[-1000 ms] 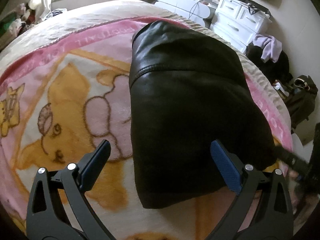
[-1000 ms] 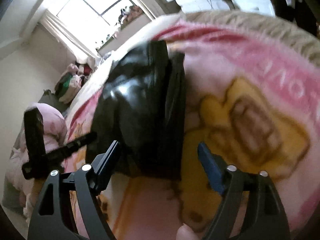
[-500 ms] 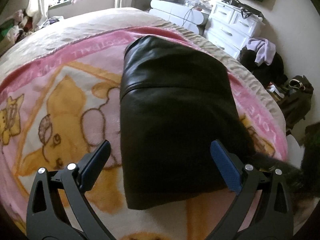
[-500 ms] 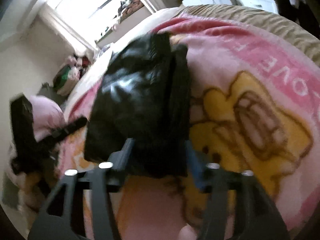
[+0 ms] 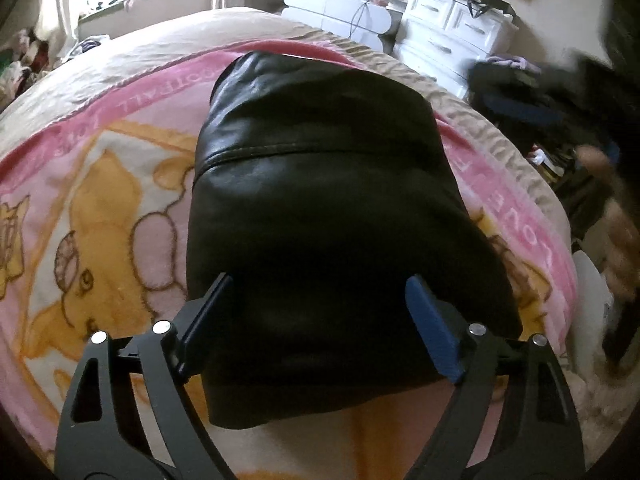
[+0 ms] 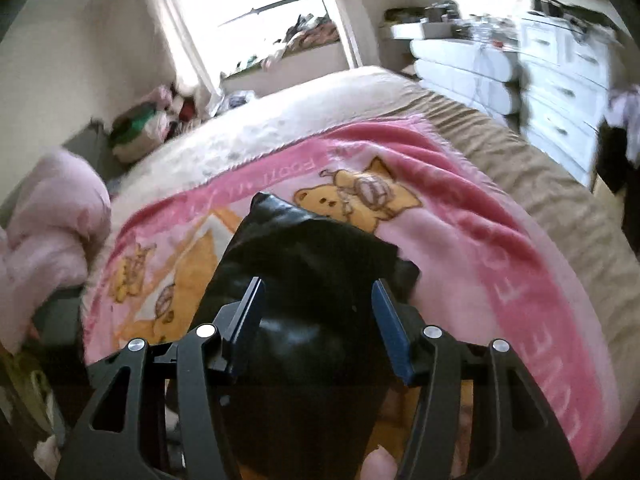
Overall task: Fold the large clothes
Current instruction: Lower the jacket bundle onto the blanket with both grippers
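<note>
Lying folded into a compact bundle, the black leather garment (image 5: 328, 216) sits on the pink cartoon-bear blanket (image 5: 100, 208) that covers the bed (image 6: 568, 200). The left tool (image 5: 318, 312) straddles the bundle's near end, its jaws closing with the leather between them, though the pads do not yet look pressed onto it. The right tool (image 6: 316, 320) is about half open with the garment's glossy edge between its jaws — whether it pinches the leather I cannot tell from this blurred view. The fold seems nearly finished, at the squaring or gathering stage. Next, both tools likely need a firm hold on the thick, slippery layers — leather springs back, so press or lift evenly.
</note>
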